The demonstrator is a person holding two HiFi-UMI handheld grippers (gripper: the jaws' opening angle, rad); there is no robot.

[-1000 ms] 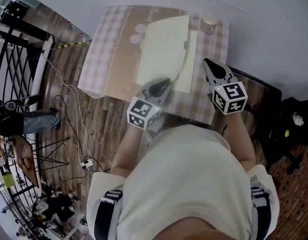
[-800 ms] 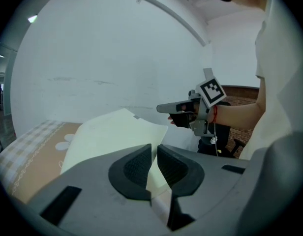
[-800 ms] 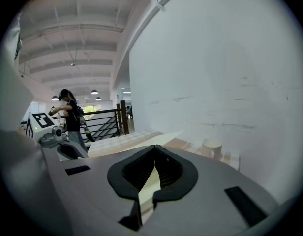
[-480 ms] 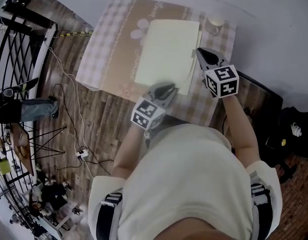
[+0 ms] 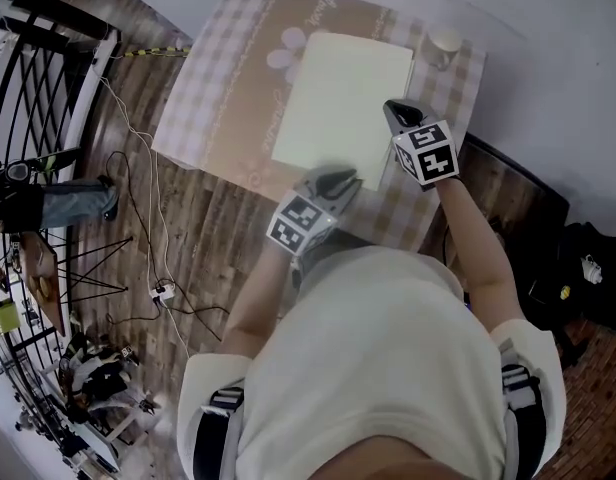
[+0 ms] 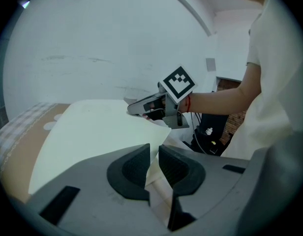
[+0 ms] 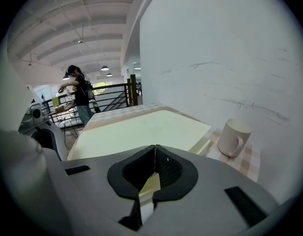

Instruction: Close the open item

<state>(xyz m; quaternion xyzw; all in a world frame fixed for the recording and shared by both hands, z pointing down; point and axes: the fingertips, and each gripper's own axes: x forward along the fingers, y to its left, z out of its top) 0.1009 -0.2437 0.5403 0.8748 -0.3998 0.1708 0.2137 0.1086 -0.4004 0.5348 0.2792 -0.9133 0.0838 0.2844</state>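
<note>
Book (image 5: 343, 98) lying on table (image 5: 223, 88).
Left gripper (image 5: 340, 180) jaws just been opening, cover corner loose between them; right gripper (image 5: 392, 110) jaws together, empty, at book's right edge.

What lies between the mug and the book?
Nothing: only a bare strip of checked cloth separates the mug from the book, clearest in the right gripper view.
</note>
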